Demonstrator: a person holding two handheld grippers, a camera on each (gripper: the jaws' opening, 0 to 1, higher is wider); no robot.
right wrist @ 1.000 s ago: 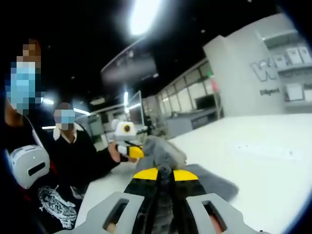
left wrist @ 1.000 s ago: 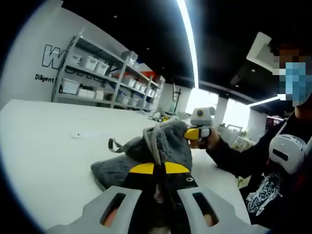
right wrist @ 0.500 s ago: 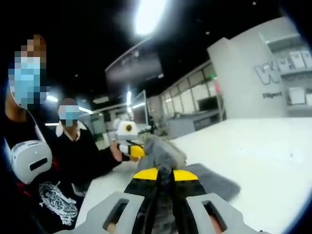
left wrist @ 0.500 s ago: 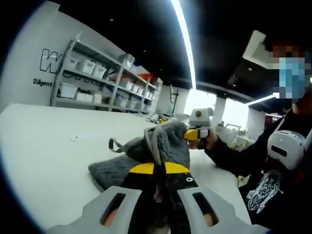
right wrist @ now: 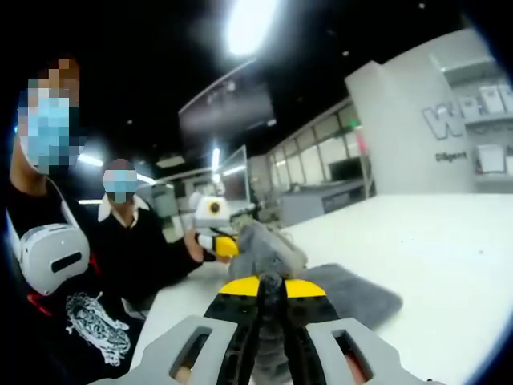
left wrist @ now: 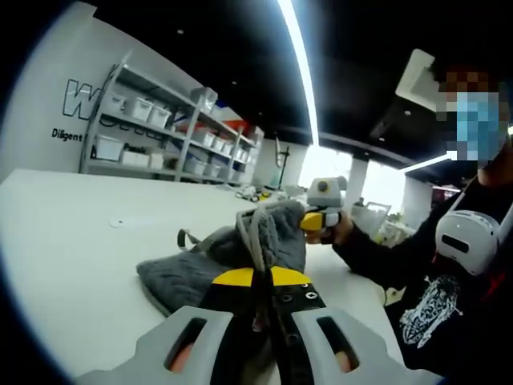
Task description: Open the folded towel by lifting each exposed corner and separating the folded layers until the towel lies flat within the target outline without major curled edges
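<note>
Grey towel (left wrist: 240,249) hung bunched between our left gripper (left wrist: 258,282) and right gripper (right wrist: 271,287), both clenched on its corners, so we judged the next move was drawing them apart.

A grey, fluffy towel (left wrist: 240,249) is bunched into a raised hump just ahead of the jaws, pinched between them at its near edge, its lower layer lying flat on the white table (left wrist: 72,265)

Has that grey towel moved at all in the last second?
Cannot tell. The towel stays bunched between both tools, its lower part lying on the white table. The shelves shift slightly too, so the camera moved.
</note>
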